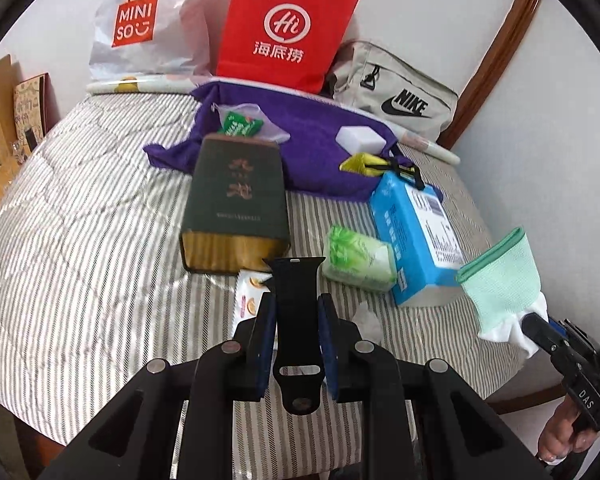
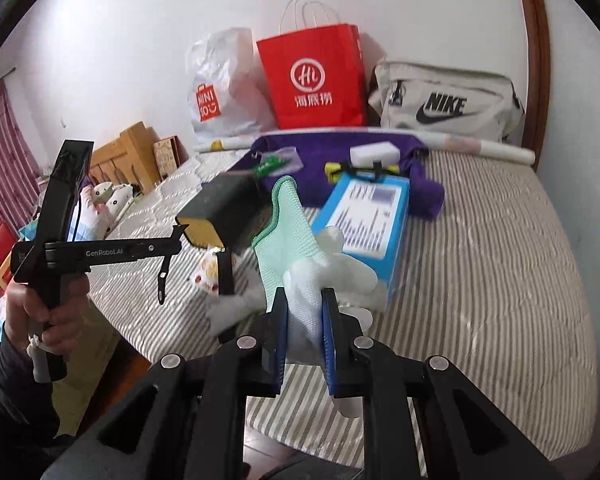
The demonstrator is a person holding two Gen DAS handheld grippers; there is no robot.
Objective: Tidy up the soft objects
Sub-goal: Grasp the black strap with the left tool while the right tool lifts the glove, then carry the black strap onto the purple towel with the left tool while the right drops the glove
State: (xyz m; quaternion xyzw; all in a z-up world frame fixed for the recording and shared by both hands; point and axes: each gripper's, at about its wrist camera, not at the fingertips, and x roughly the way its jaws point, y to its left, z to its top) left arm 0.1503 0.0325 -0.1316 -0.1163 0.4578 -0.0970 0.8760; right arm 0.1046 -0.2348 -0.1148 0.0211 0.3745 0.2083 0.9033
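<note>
Left wrist view shows the left claw (image 1: 293, 332) pinching a black watch strap (image 1: 297, 320) upright between its blue pads, above the striped bed (image 1: 79, 220). The right claw (image 2: 304, 332) grips a mint and white glove (image 2: 295, 248) by its fingers, cuff raised, above the bed's near edge. On the bed lie a dark green box (image 1: 233, 204), a blue tissue pack (image 1: 414, 232) and a purple cloth (image 1: 300, 136)

A home bedroom: striped quilted bed (image 1: 79, 208), wooden headboard (image 2: 123, 152), shopping bags (image 1: 287, 28) against the wall.
</note>
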